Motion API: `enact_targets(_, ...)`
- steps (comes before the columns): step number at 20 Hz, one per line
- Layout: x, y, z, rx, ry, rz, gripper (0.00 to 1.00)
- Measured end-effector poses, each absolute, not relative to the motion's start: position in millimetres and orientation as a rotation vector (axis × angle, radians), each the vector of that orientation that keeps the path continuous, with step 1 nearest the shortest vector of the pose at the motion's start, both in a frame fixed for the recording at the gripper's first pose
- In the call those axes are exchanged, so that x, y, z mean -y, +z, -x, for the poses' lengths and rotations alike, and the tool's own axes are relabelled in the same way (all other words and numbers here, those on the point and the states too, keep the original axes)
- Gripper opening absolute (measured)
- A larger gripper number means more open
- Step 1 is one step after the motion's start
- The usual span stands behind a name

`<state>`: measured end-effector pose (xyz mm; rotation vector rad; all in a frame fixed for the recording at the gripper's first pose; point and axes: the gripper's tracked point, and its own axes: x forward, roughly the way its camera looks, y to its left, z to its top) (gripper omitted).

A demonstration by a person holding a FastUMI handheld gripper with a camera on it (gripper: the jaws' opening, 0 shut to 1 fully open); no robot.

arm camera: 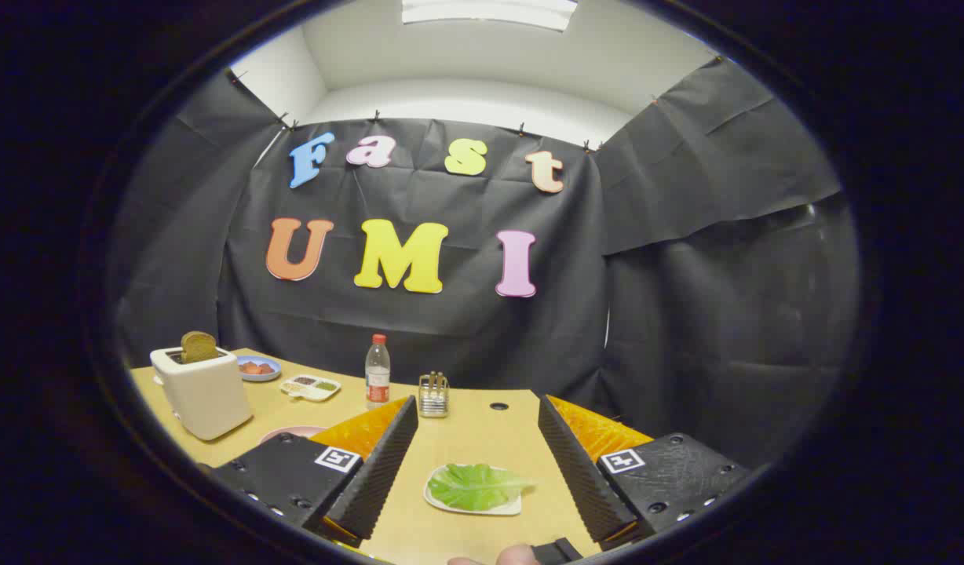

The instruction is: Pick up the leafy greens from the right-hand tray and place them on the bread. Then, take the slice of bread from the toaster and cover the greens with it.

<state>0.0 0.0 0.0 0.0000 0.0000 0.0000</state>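
Hovering above the wooden surface (482,428) with the gripper (477,420) spread wide, jaws well apart and gripping nothing. Leafy greens (476,486) lying on a small white tray (482,508), between the two fingers and low down near their bases, touched by neither. Off beyond the left finger: a white toaster (203,392) with a brown slice of bread (198,346) standing upright in its slot. Behind the toaster, a blue plate (260,369) and a divided dish (311,387). Farther along, a bottle (377,372) with a red cap, just beside a small wire rack (433,395). Pink plate edge (292,431) peeking out by the left finger.
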Motion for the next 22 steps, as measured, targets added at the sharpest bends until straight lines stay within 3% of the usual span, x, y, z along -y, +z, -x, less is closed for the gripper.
enact_targets(22,-15.4,-13.1,-6.2,-0.085,0.021,-0.032,0.95)
